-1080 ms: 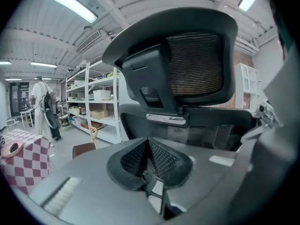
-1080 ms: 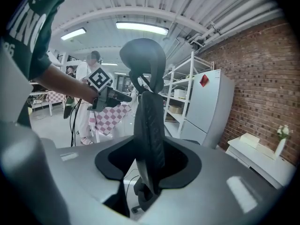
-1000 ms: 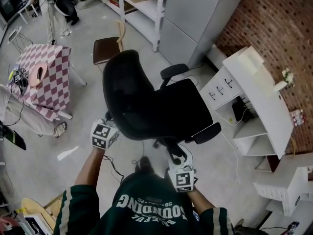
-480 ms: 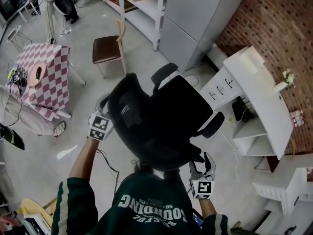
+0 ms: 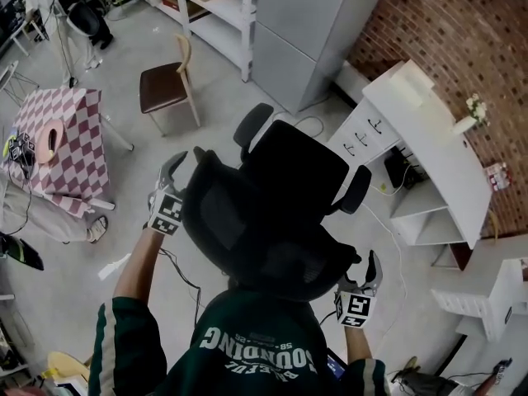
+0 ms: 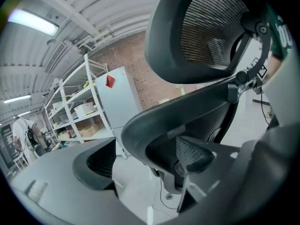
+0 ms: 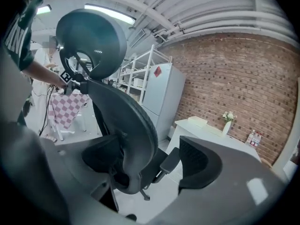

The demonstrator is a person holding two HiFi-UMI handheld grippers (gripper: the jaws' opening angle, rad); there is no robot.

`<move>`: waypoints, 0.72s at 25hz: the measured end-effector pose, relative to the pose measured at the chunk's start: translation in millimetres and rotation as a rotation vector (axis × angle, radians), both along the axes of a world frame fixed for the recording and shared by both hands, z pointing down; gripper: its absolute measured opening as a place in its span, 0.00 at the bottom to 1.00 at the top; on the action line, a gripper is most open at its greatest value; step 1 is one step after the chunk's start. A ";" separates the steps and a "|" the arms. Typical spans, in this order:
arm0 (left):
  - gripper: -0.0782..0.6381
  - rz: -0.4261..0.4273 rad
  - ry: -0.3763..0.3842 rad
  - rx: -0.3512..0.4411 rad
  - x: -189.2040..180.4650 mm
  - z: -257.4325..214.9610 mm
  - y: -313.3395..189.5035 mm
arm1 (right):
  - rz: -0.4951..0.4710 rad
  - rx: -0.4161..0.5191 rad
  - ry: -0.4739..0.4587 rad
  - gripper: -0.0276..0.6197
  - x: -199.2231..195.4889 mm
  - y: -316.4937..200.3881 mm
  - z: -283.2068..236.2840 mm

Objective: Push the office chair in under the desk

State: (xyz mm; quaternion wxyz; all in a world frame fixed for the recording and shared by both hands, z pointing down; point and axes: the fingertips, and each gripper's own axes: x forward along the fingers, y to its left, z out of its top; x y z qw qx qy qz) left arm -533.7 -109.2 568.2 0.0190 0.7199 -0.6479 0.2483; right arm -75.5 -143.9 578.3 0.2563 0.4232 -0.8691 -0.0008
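A black mesh office chair (image 5: 289, 196) stands on the floor with its backrest toward me and its seat toward the white desk (image 5: 421, 130) at the right. My left gripper (image 5: 186, 163) is at the backrest's left edge and my right gripper (image 5: 363, 275) at its lower right edge. In the left gripper view the jaws of my left gripper (image 6: 143, 161) are opening around the backrest's rim (image 6: 187, 107), and the pads are off it. In the right gripper view my right gripper (image 7: 150, 158) is likewise opening, with the rim (image 7: 126, 121) loose between its jaws.
A wooden chair with a brown seat (image 5: 161, 85) and a checked table (image 5: 62, 134) stand at the left. A grey cabinet (image 5: 309, 23) and white shelving (image 5: 210, 15) stand at the back. A brick wall (image 5: 462, 31) runs behind the desk. Cables (image 5: 388, 221) lie by the desk.
The chair has swivelled so its backrest faces me and has rolled toward the desk. Both grippers shifted along the backrest's edges, and their jaws went from closed to wide apart.
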 end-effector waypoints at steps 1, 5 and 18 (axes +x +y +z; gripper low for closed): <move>0.67 0.020 -0.016 0.005 2.1 4.1 -1.5 | 0.021 -0.005 0.001 0.65 3.8 -2.8 1.0; 0.67 0.088 -0.053 0.006 12.1 3.0 -10.1 | 0.059 -0.017 -0.012 0.63 15.4 -15.2 3.9; 0.57 0.247 -0.086 -0.010 38.5 3.5 -9.5 | -0.150 0.014 0.070 0.46 -2.6 -37.6 4.7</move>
